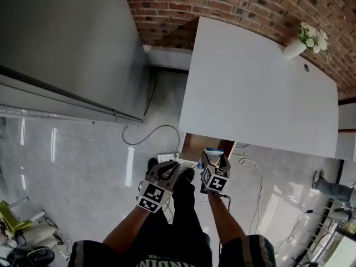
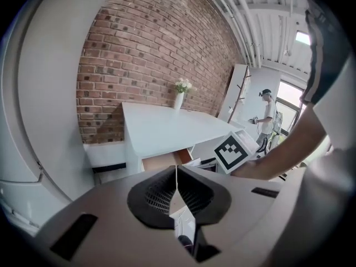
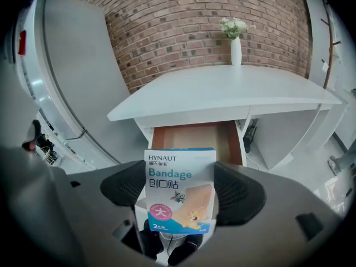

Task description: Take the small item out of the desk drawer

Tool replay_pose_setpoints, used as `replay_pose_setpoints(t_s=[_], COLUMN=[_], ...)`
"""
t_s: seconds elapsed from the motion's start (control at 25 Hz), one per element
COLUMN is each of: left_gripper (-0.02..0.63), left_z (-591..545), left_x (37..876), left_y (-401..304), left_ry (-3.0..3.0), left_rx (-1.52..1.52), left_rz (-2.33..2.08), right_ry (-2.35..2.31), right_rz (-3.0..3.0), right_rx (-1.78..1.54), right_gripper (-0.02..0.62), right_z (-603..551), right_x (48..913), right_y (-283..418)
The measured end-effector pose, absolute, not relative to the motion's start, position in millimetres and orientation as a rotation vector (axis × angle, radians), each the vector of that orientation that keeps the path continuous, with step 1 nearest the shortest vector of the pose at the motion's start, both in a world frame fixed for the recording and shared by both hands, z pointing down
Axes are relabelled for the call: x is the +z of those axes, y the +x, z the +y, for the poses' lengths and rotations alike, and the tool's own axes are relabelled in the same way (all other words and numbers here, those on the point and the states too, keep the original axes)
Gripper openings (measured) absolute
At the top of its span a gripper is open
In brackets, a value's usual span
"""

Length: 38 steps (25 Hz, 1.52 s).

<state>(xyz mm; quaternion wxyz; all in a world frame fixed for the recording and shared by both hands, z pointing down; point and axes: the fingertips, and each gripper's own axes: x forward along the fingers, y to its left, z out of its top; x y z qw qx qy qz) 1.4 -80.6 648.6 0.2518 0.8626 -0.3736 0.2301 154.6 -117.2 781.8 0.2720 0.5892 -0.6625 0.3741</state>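
My right gripper (image 3: 181, 198) is clenched on the bandage box (image 3: 179, 168), with the jaws on its two side edges. The box is upright, long axis running up between the jaws, printed face toward my camera. Straight ahead past the box is the open drawer (image 3: 189, 137) under the white desk (image 3: 222, 85), and its wooden bottom looks bare, so I judge the box is out and clear, with only setting it down left. My left gripper (image 2: 177, 189), jaws pressed together on nothing, sits just left of the right one, and is the free one for pushing the drawer shut.
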Motion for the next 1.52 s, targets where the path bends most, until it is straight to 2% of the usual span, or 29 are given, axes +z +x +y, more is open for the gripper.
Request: replay_pose_setpoints(t_s=[0.64, 1.24, 1.52], left_gripper=[0.021, 0.021, 0.021], left_z=[-148.5, -217.7, -230.4], left_x=[571.8, 472.1, 445.2], left_y=[-5.6, -0.3, -4.5], left_ry=[2.462, 2.634, 2.683], left_rx=[0.578, 0.41, 0.365], left_rz=[-1.094, -1.167, -1.187], right_ry=[1.688, 1.996, 2.017], right_rz=[-2.095, -2.45, -2.513], right_rx=[0.959, 0.904, 0.89], right_gripper=[0.37, 0.37, 0.37], right_z=[-155.0, -242.7, -242.8], right_x=[634.8, 440.3, 398.1], right_y=[127.8, 152.5, 152.2])
